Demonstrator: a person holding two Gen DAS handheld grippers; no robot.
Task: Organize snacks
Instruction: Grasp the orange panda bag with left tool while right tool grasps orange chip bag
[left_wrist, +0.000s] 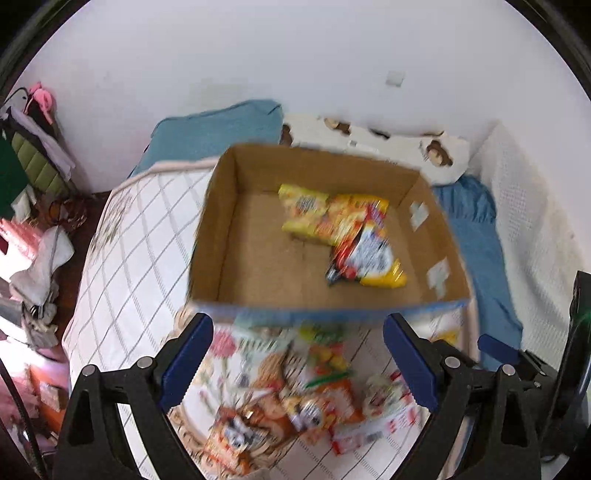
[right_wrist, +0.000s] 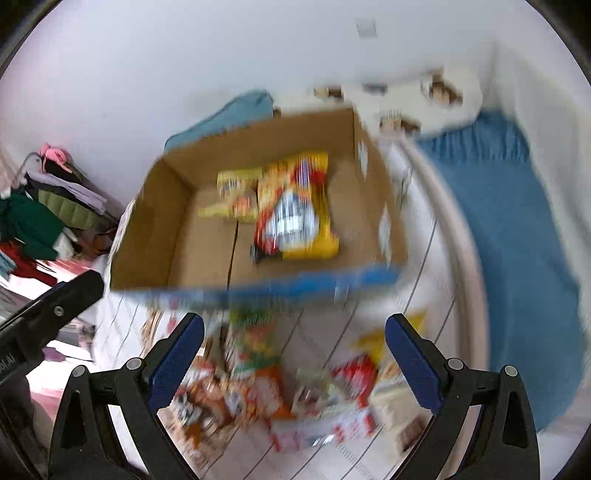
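**Both grippers empty above the snack pile, box partly filled**

Our left gripper (left_wrist: 297, 354) and right gripper (right_wrist: 295, 354) both have their fingers spread wide, holding nothing. Below and between the fingers, a heap of loose snack packets (left_wrist: 295, 398) lies on the quilted bed cover (left_wrist: 122, 236); beyond the fingertips sits the open cardboard box (left_wrist: 221, 221), already holding a yellow packet (left_wrist: 301, 214) and a red-and-yellow bag (left_wrist: 365, 254) toward its far right.

We judge these packets light, soft and crinkly, with slick film (likely to slip if pinched at a puffed middle). A flat sealed edge or corner looks the better hold. The pile overlaps, so one packet may drag its neighbours.

The box's near wall (right_wrist: 258, 291) stands just past the fingertips and must be cleared on the way in. The box's left half offers open floor. The two grippers hang close together; motion blur hides finer detail.
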